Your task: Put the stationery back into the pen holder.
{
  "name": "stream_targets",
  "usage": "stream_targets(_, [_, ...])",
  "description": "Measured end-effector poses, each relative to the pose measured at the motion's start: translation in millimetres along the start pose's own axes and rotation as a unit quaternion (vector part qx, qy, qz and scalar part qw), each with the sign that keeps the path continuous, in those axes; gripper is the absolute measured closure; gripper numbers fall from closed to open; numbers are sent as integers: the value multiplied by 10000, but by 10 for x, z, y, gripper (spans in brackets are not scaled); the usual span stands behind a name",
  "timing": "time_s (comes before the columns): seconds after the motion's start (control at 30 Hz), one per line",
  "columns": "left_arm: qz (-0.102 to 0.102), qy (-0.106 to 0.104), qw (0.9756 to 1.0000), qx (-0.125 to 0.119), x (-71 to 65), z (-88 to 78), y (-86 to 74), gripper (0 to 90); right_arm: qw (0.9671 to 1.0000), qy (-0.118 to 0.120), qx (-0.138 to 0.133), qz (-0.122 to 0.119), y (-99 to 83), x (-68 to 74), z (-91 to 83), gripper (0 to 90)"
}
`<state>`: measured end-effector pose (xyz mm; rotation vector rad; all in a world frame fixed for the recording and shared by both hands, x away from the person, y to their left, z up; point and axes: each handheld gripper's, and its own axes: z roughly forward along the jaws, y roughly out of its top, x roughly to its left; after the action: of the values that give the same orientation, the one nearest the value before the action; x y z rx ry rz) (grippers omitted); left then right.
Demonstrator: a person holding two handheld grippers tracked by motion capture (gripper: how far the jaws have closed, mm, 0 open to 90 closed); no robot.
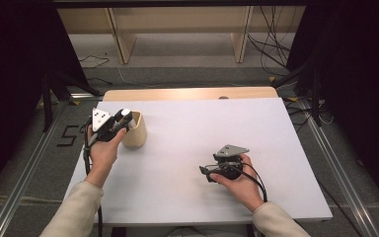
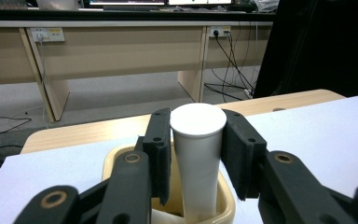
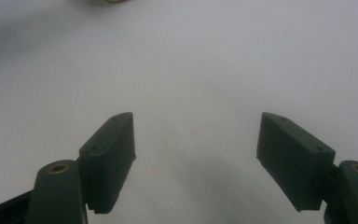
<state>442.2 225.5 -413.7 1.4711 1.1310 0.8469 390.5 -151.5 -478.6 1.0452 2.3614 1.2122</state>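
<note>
The white tube (image 2: 196, 158) stands upright with its lower end inside the tan cup (image 2: 226, 205), near the left far corner of the white table (image 1: 187, 148). The left gripper (image 2: 197, 140) is clamped on the tube just under its cap. To do this well, keep the tube vertical and move it straight so it clears the cup rim. The right gripper (image 3: 196, 154) rests apart, jaws wide, holding nothing

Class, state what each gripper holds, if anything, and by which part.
The left gripper clamps the white tube near its top, standing in the beige cup. The right gripper holds nothing.
</note>
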Motion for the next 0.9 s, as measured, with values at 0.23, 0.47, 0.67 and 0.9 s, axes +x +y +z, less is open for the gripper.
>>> stream_targets(0.23, [6,-10,9999,113,-9,25,-56,647,10000,-44,-14,38,-22,-48,-43,285])
stream_targets(0.47, [-16,35,9997,239,-11,50,-120,647,9999,-79,-5,87,-50,-89,-81,285])
stream_targets(0.67, [1,74,9995,309,-11,62,-168,646,9999,-113,-13,95,-68,-114,-108,285])
stream_targets(0.9, [-25,79,9991,410,-7,59,-209,642,9998,-164,-19,118,-95,-152,-145,285])
